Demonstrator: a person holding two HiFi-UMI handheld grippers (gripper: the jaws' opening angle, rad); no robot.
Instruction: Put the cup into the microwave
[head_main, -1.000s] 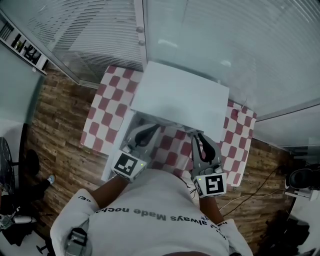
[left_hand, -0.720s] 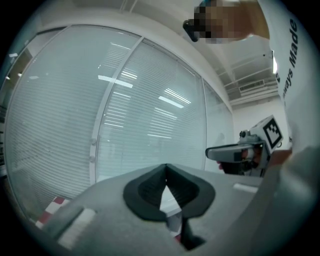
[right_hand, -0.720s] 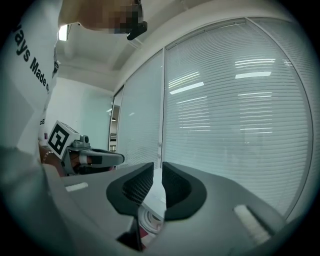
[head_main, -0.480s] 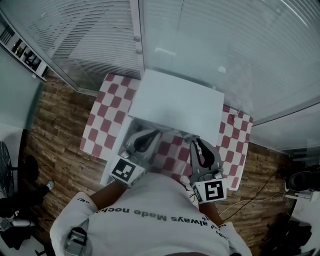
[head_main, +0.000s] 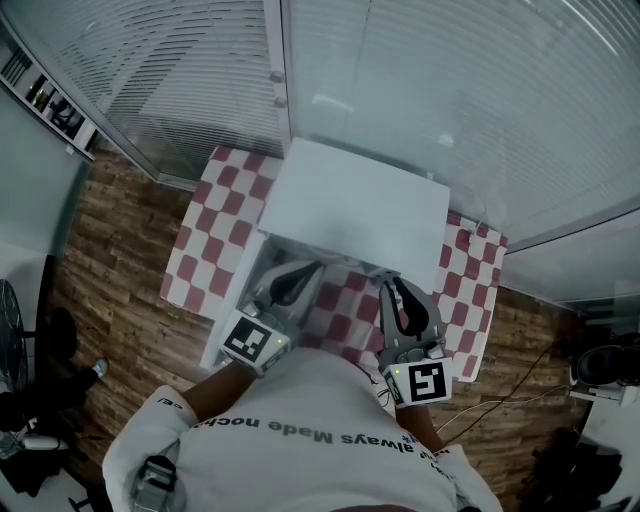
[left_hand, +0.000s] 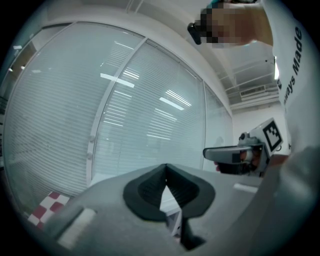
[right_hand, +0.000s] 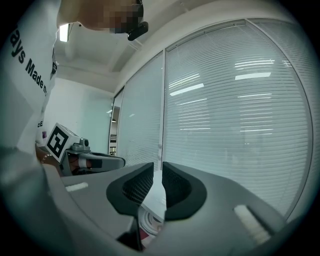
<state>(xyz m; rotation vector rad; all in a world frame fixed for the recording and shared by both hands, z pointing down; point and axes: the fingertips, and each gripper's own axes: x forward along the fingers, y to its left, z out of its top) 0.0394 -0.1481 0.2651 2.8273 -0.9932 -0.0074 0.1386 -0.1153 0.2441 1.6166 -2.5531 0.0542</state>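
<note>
The white microwave (head_main: 355, 205) stands on a table under a red-and-white checked cloth (head_main: 215, 230). A white panel (head_main: 235, 300), seemingly its open door, juts toward me at its left. My left gripper (head_main: 312, 268) and right gripper (head_main: 392, 283) hover side by side just before the microwave's front, both pointing at it. The left gripper (left_hand: 165, 170) is shut, tips touching, empty. The right gripper (right_hand: 161, 167) is shut to a thin slit, empty. Under its jaws peeks a round white ringed thing (right_hand: 150, 220); I cannot tell if it is the cup. No cup shows in the head view.
Glass walls with blinds (head_main: 420, 80) rise right behind the table. Wood-plank floor (head_main: 110, 260) lies to the left and right of it. Cables (head_main: 500, 400) trail on the floor at the right. Dark equipment (head_main: 600, 360) stands at the far right.
The head view has shifted slightly, so the microwave sits a little lower in frame. Both grippers hold their places before the microwave, their jaws unchanged.
</note>
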